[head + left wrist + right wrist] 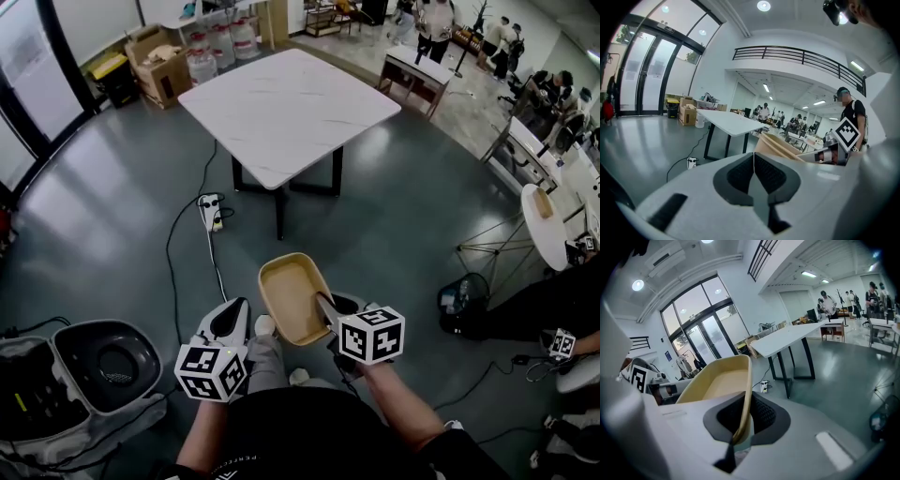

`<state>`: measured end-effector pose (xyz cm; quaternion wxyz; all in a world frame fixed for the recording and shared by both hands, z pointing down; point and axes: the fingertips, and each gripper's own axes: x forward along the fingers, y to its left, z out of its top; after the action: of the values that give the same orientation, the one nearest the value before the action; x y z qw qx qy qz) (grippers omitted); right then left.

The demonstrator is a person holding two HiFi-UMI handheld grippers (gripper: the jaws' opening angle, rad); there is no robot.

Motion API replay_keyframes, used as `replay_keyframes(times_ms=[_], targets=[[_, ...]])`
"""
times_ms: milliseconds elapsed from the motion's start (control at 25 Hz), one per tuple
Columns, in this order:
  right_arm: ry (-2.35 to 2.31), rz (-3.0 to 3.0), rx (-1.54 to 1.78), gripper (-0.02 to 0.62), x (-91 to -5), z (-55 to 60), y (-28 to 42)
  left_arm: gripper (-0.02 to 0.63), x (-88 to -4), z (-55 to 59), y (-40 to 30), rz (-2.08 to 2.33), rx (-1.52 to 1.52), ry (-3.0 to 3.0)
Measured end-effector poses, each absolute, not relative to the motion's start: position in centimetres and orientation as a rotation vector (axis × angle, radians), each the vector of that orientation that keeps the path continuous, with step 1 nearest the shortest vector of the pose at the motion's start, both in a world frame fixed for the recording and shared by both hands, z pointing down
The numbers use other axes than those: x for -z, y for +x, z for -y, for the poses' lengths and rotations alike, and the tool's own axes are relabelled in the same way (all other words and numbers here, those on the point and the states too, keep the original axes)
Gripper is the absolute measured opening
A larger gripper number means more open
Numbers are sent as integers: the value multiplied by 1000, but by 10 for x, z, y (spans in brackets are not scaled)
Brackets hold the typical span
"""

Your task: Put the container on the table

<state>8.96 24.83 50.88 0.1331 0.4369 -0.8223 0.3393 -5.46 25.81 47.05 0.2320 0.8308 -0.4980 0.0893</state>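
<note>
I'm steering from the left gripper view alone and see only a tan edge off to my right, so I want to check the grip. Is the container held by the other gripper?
Observer: Yes. In the right gripper view the right gripper has its jaws closed on the side wall of the container, at the rim.
Operator: Is anything inside it?
Observer: No. The head view looks down into it and shows only a bare tan bottom.
Operator: Is it over the table yet?
Observer: No. In the head view it hangs above the floor, short of the table. The left gripper is shut beside it and not touching it.
</note>
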Motion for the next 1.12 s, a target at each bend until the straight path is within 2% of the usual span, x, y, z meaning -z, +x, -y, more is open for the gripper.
replay_keyframes(times_ms=[720,1120], targets=[[1284,2336,-982,12,-497,-132,48,26,-456,-138,-90,1295,-184,2317],[1284,2327,-991,12,-491,-50,-1,38,-452,-60,-135,1252,-208,2330]])
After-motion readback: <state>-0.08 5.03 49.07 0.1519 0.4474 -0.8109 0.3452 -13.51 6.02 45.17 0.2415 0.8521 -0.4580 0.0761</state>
